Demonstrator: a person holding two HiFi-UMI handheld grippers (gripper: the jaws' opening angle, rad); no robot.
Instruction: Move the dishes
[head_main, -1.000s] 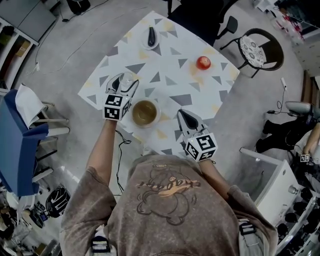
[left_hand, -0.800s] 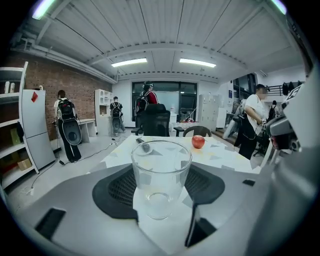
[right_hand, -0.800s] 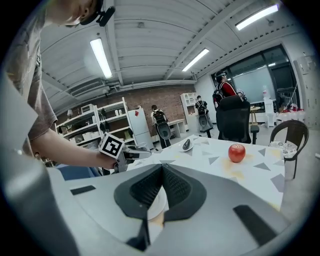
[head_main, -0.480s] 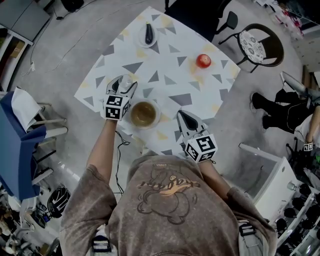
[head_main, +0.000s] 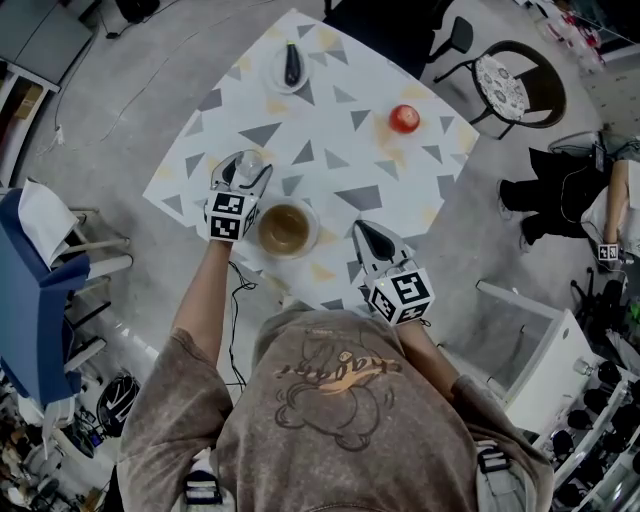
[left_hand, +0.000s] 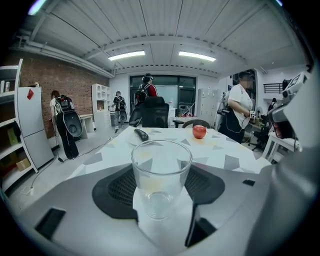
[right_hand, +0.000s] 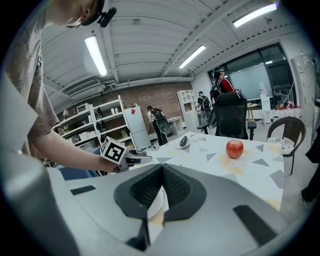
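A clear empty glass stands upright between the pads of my left gripper, which is shut on it just over the left part of the patterned table. To its right sits a white bowl with brown liquid in it; in the right gripper view a sliver of the bowl shows behind the jaws. My right gripper hangs near the table's front edge, right of the bowl, shut with nothing in it.
A red apple lies at the far right. A small plate with a dark object sits at the far end. Around the table are a round chair, a black office chair, a blue seat and people.
My left gripper has sunk a little toward the table with the glass in it. The right gripper has kept still. A person at the right edge has shifted.
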